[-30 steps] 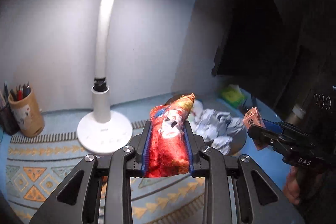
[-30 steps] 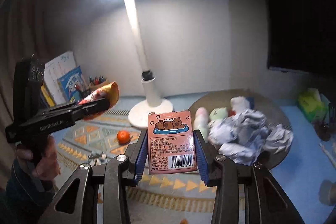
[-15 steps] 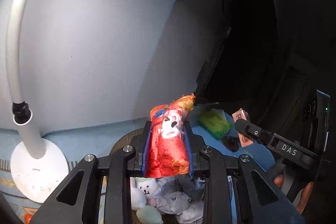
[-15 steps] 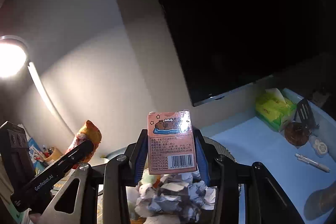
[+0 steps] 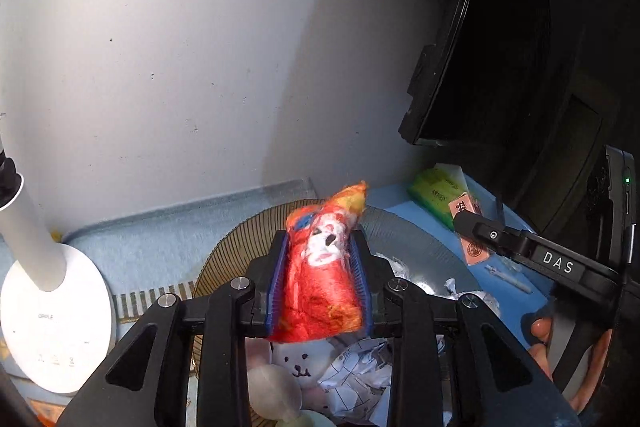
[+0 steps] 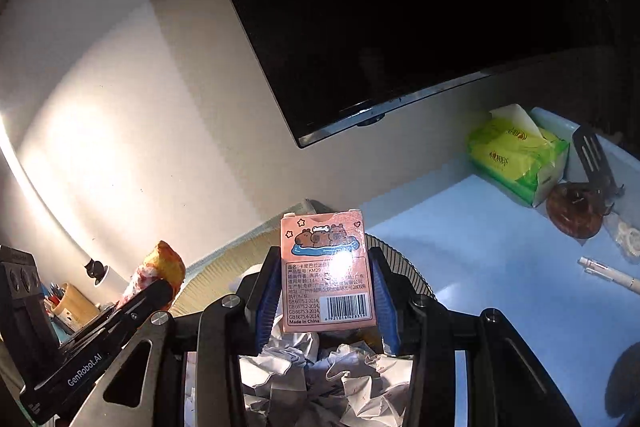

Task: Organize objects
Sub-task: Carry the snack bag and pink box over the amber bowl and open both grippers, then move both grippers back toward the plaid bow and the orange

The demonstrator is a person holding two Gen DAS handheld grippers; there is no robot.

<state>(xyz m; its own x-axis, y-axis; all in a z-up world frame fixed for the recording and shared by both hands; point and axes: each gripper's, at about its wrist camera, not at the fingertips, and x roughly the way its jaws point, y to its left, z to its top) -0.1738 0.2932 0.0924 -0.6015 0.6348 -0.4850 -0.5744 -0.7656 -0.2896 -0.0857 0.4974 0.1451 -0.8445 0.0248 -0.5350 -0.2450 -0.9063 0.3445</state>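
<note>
My left gripper [image 5: 320, 267] is shut on a red and orange snack bag [image 5: 320, 283] and holds it above a round woven basket [image 5: 240, 239]. The basket holds crumpled paper [image 5: 360, 379] and small plush toys [image 5: 298, 367]. My right gripper [image 6: 324, 287] is shut on a pink card box [image 6: 326, 275] with a barcode, held above the same crumpled paper [image 6: 312, 383]. The right gripper also shows at the right of the left wrist view [image 5: 464, 223], and the left gripper at the lower left of the right wrist view [image 6: 160, 287].
A white lamp base [image 5: 48, 323] stands left of the basket. A dark monitor [image 6: 400, 7] hangs at the back wall. A green tissue pack [image 6: 516, 151], a spatula [image 6: 592, 159], a brown disc [image 6: 576, 211] and a pen [image 6: 608, 275] lie on the blue table. A pencil cup [image 6: 72, 303] stands far left.
Both grippers moved right from over the patterned mat to above the basket, each still holding its object. The lamp slid to the left edge and the monitor came closer.
</note>
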